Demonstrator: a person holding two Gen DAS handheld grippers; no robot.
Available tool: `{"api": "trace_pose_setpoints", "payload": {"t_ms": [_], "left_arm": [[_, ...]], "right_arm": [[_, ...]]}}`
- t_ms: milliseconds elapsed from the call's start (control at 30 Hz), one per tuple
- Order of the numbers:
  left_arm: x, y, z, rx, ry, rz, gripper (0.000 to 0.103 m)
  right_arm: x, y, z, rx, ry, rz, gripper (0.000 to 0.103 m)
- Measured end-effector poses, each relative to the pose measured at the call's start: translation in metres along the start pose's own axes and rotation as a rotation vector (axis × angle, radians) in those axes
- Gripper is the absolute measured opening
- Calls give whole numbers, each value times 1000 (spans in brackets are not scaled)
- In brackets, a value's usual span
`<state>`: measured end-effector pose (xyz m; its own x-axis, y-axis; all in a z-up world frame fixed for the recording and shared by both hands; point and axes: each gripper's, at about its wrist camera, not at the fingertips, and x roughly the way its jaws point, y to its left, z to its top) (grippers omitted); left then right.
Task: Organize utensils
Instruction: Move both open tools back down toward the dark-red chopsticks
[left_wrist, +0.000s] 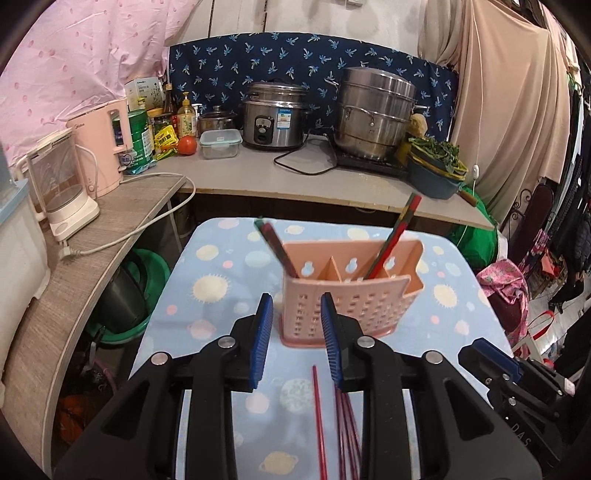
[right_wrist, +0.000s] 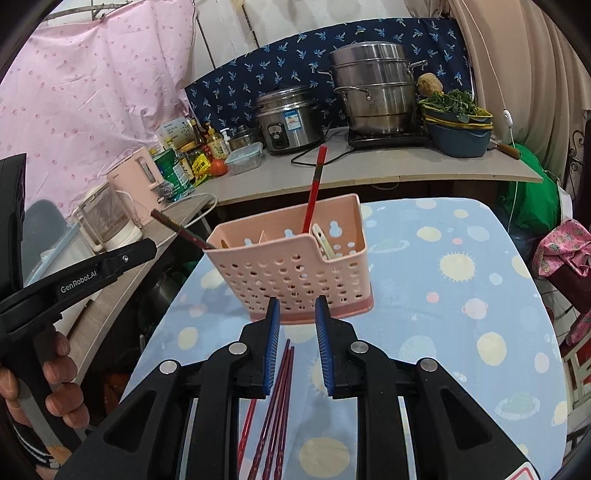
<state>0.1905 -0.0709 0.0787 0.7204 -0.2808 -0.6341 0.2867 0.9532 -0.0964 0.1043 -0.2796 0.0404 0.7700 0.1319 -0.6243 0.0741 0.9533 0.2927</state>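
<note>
A pink perforated utensil holder (left_wrist: 347, 299) (right_wrist: 295, 266) stands on the blue planet-print table (left_wrist: 207, 295) (right_wrist: 461, 295). It holds a dark chopstick (left_wrist: 277, 247) (right_wrist: 181, 230) leaning left and a red chopstick (left_wrist: 395, 236) (right_wrist: 314, 188) leaning right. Several red chopsticks (left_wrist: 332, 424) (right_wrist: 275, 413) lie on the cloth in front of it. My left gripper (left_wrist: 297, 306) is open and empty, above those chopsticks and just short of the holder. My right gripper (right_wrist: 295, 308) is open and empty, also over the chopsticks. The left gripper's body shows in the right wrist view (right_wrist: 85, 273).
A counter (left_wrist: 295, 177) behind the table carries a rice cooker (left_wrist: 273, 118), a steel steamer pot (left_wrist: 373, 110), a basin of greens (left_wrist: 436, 162), bottles and a tomato (left_wrist: 186, 144). Kettles (left_wrist: 62, 184) stand on a side shelf at left. Bags and clothes crowd the right.
</note>
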Motion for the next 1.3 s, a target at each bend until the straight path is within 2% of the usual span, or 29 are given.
{"api": "trace_pose_setpoints", "payload": {"t_ms": [400,700,1033,1300], "left_arm": [[2,5,-82,27,128,18,26],[8,8,-137,32,235,21,26],[9,10,-174,26,310,18,26],[8,13,-185,17,328,20,26]], "right_arm": [[-4,1,-87,-10,162,-6,20],[2,10,-140,-29,268,-12,20],[7,20,-164,-51,322,-4,20],[12,27,-171,-68,340,-1,20]]}}
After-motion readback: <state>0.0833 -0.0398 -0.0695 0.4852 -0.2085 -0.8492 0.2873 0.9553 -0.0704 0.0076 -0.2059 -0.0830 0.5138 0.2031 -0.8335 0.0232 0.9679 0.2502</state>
